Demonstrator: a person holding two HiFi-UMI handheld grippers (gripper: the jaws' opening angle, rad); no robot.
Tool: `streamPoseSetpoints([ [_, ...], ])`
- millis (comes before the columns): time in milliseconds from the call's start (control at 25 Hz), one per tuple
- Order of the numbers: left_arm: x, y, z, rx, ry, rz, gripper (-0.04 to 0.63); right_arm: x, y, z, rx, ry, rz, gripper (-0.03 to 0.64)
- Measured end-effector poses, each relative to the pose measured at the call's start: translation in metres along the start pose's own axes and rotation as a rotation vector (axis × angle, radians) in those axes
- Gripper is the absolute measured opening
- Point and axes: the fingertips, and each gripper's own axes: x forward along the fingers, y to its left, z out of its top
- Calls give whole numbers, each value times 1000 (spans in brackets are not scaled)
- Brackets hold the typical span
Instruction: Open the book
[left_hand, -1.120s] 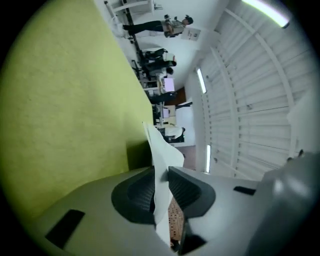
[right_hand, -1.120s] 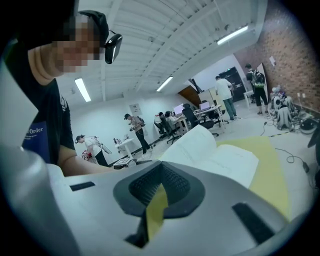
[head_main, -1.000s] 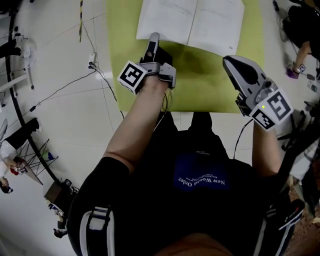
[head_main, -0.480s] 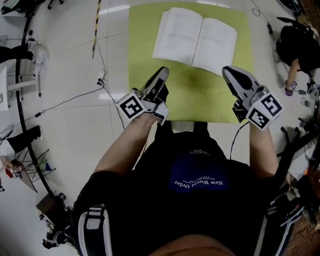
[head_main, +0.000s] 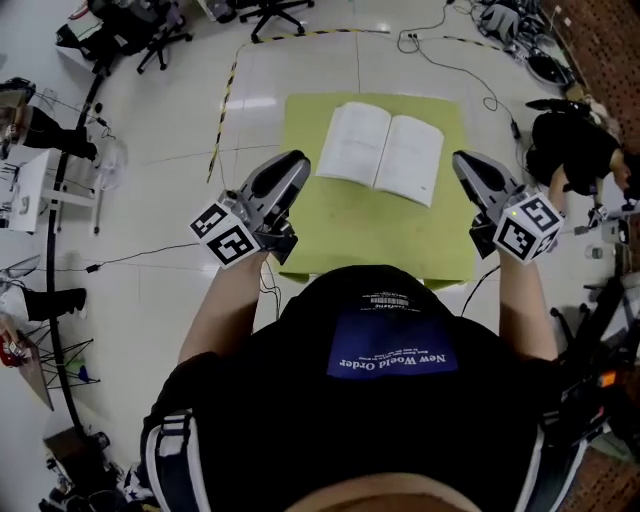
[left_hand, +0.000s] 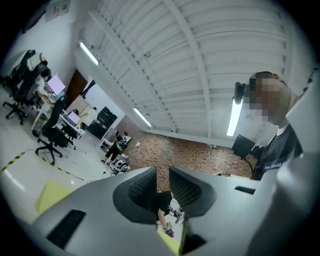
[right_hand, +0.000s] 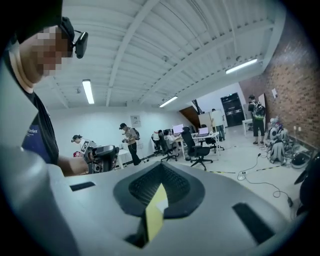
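The book (head_main: 383, 152) lies open, pages up, on the green mat (head_main: 340, 230) on the floor, far below me in the head view. My left gripper (head_main: 295, 160) is held high at the mat's left side, well clear of the book. Its jaws stand a narrow gap apart with nothing between them (left_hand: 162, 172). My right gripper (head_main: 462, 160) hangs high to the right of the book. Its fingertips meet (right_hand: 160, 170) and hold nothing. Both gripper views look out level across the room, with only slivers of green mat behind the jaws.
Office chairs (head_main: 270, 12) stand beyond the mat. A yellow-black tape line (head_main: 225, 95) and cables (head_main: 150, 255) run over the white floor at left. A person in black (head_main: 565, 150) crouches at right. People stand by desks (right_hand: 131, 142).
Both grippers have risen well away from the mat, so the book now looks smaller and farther off. The left gripper has rolled, turning its marker cube. The book has stayed open.
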Motion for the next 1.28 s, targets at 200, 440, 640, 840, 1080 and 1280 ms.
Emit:
streamPoseSetpoints([
  [200, -9, -38, 18, 115, 30, -35, 78, -19, 7, 26, -1, -23, -20, -14],
  [440, -14, -50, 14, 115, 21, -8, 78, -34, 12, 15, 41, -13, -23, -14],
  [640, -14, -46, 8, 94, 29, -6, 78, -27, 18, 19, 58, -24, -8, -14],
  [840, -13, -50, 9, 108, 27, -11, 78, -31, 19, 20, 64, -45, -9, -14],
  [1080, -16, -45, 3, 104, 31, -8, 78, -27, 17, 12, 57, -33, -10, -14],
  [1280, -9, -44, 17, 79, 24, -7, 78, -24, 16, 28, 38, -21, -10, -15],
])
